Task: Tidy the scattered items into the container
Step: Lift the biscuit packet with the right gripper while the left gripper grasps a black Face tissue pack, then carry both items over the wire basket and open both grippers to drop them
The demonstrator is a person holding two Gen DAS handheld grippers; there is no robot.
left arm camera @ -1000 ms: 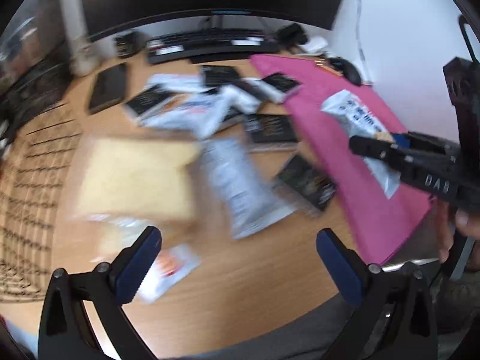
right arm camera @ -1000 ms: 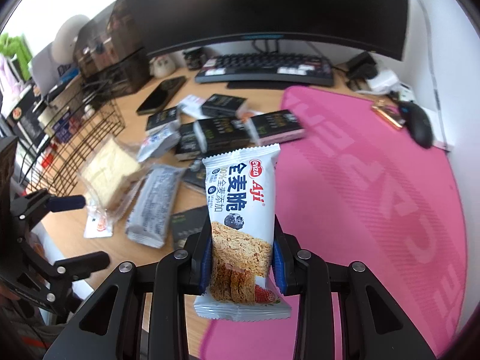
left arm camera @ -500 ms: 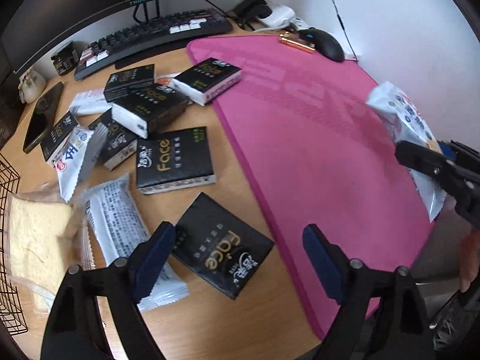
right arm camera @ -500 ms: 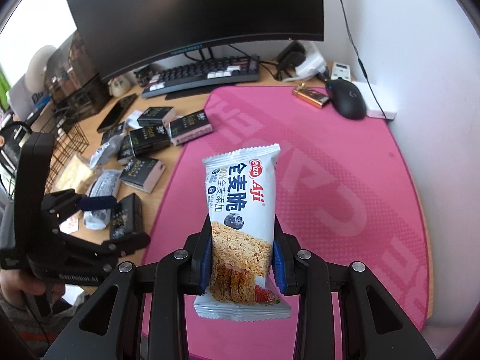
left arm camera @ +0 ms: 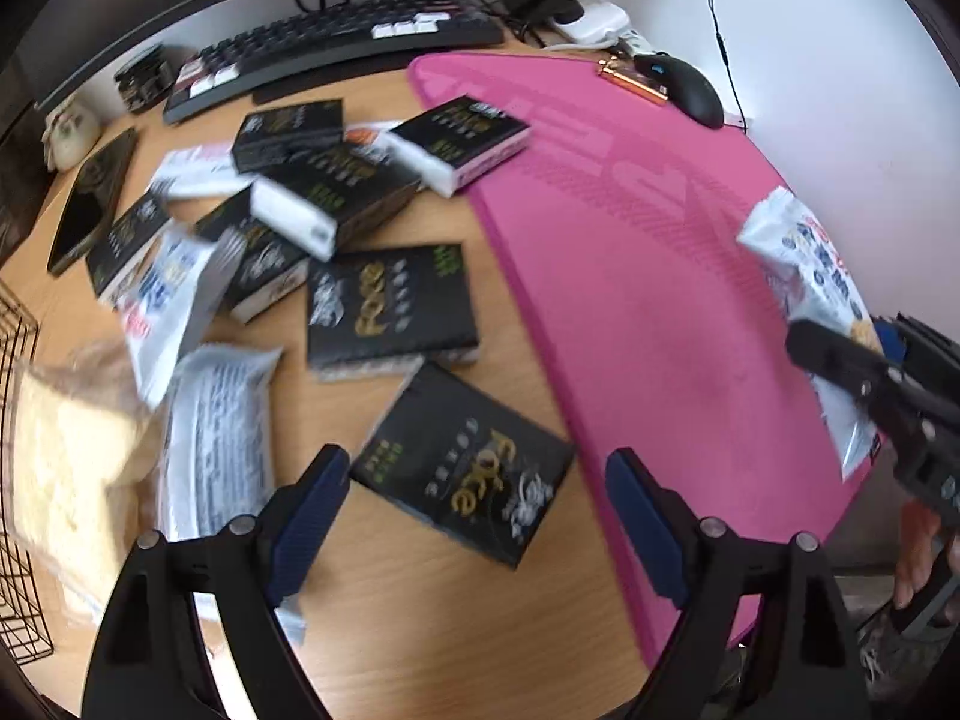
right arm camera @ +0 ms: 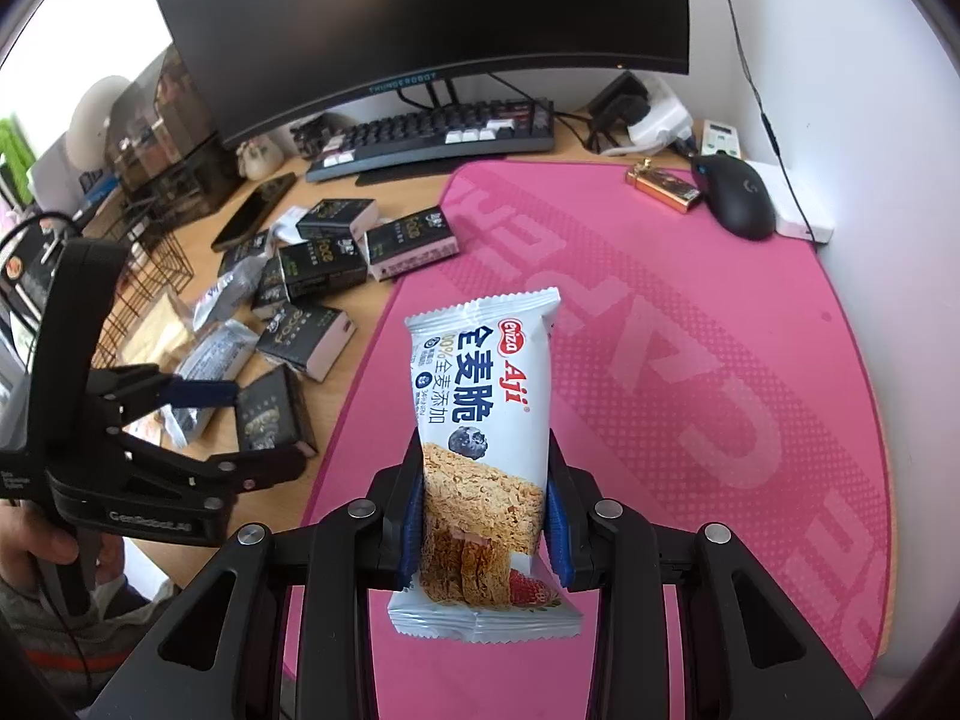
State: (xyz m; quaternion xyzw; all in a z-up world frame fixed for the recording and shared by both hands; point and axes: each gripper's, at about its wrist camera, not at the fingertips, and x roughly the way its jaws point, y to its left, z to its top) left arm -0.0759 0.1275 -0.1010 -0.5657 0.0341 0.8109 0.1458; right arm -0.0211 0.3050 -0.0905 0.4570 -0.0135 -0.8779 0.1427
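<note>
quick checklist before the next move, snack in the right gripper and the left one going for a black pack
1. Right gripper shut on the snack bar: ok.
2. Left gripper open: ok.
3. Black tissue pack lies flat between the left fingers' line, nothing on top: ok.
4. Wire basket in view at the desk's left: ok.
5. Room inside the basket: cannot tell.
</note>
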